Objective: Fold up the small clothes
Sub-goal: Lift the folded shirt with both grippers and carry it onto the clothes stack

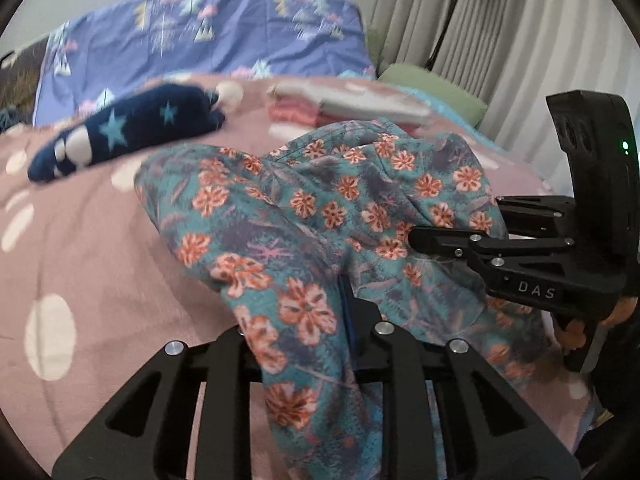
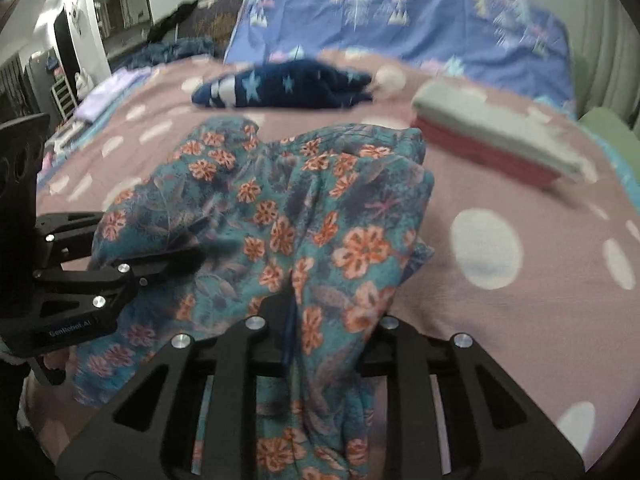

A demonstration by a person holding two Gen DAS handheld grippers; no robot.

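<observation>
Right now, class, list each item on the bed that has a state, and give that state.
Floral garment: bunched, lifted at both ends.
Left gripper: fingers shut on the floral garment.
Right gripper: fingers shut on the floral garment.
Navy star garment: unfolded, lying loose.
Grey and red clothes: folded, stacked.

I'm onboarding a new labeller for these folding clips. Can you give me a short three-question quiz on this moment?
1. True or false: both the left gripper and the right gripper are shut on the teal cotton garment with orange flowers.
2. What lies beyond it on the pink bedspread with white dots? A) a navy star-patterned garment B) a yellow towel C) a black shoe
3. Fill in: the folded stack has a pale grey piece on top of a ___ one.

Key: 1 true; 2 A; 3 red.
</observation>
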